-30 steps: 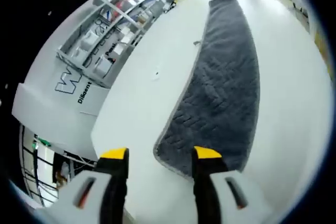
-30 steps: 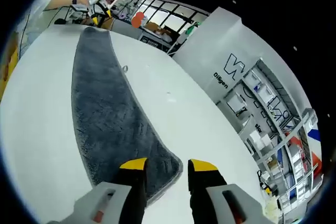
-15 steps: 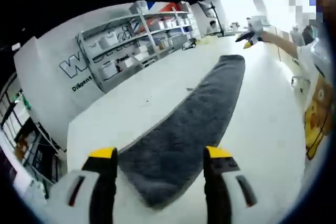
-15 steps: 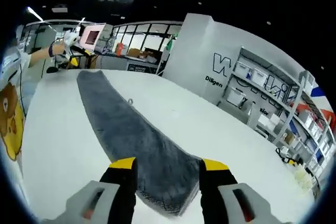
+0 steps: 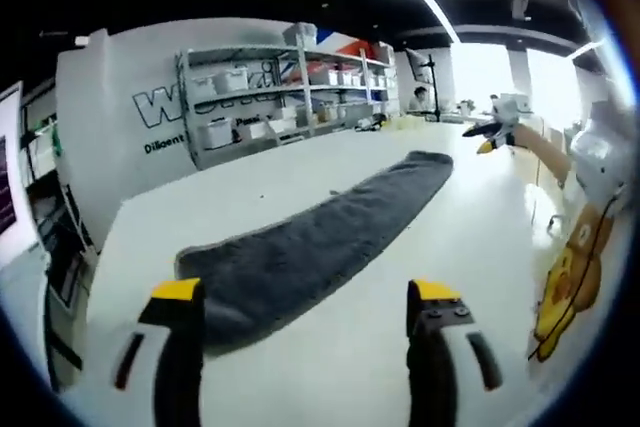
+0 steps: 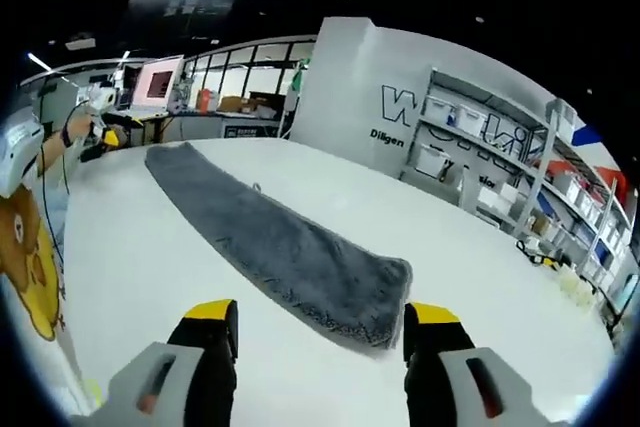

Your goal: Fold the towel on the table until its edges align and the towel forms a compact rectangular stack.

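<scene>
- Lying flat on the white table (image 5: 470, 247), the grey towel (image 5: 310, 242) is a long narrow strip, one short end just ahead of each claw.
- Left gripper (image 5: 305, 302): jaws spread wide with nothing between them; the towel's near end sits just beyond its left yellow tip and reaches away to the upper right.
- Right gripper (image 6: 322, 315): likewise wide open and holding nothing; the other short end of the towel (image 6: 290, 252) lies just ahead, between its two tips, and runs off to the upper left.
- In each view the opposite gripper shows small at the far end of the strip, held in the person's hand.
- Handling, as a judgement: the pile looks thick and plush, so the cloth should be soft, limp and light, sagging when lifted and dragging a little on the tabletop; nothing fragile about it.
- Best hold would be the short ends, a jaw slid under the hemmed edge at or near a corner on each side, so both ends can be raised together and brought over to meet without the fold skewing.
- Shelving with bins (image 5: 300, 87) stands behind the table.
</scene>
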